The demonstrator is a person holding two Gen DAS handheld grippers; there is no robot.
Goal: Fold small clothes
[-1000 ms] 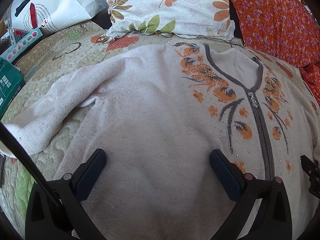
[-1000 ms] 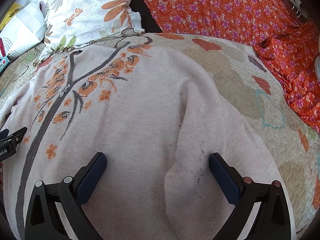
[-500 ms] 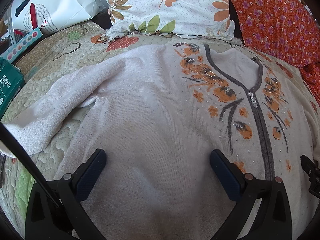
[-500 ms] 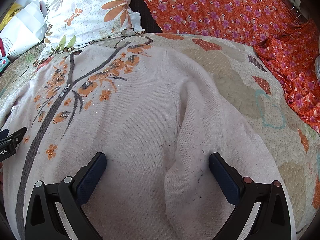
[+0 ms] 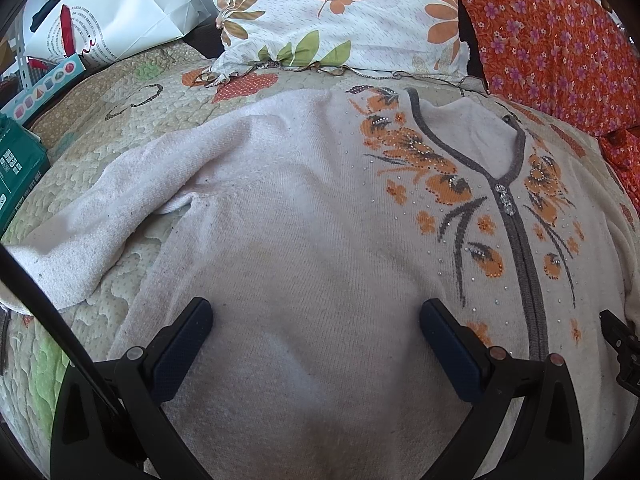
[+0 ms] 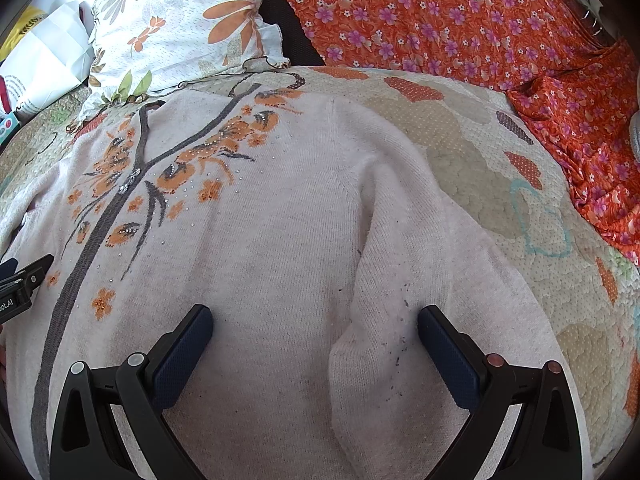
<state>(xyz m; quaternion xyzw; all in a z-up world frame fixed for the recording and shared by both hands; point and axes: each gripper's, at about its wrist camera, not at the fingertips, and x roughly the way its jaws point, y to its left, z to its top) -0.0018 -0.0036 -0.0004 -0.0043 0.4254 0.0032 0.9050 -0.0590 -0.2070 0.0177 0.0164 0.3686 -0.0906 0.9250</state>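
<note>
Pale pink knitted cardigan with orange flower embroidery and a grey front band — lies front-up and unfolded, spread flat on the quilted beige patchwork bedspread. One sleeve angles out over the quilt in the left wrist view; the other sleeve lies alongside the body in the right wrist view, its cuff end near the camera.

Left gripper: jaws spread wide, nothing between them, dark blue pads over the cardigan's lower body (whether they touch the knit cannot be told).

Right gripper: jaws likewise spread wide and empty — one pad over the body, the other over the sleeve.

White pillow with orange and green flower print: at the head of the bedspread, just beyond the cardigan's neckline.

Orange cloth with purple flowers: beside the pillow, running along the far edge of the bed.

White paper bag and green box: at the bedspread's left edge.
</note>
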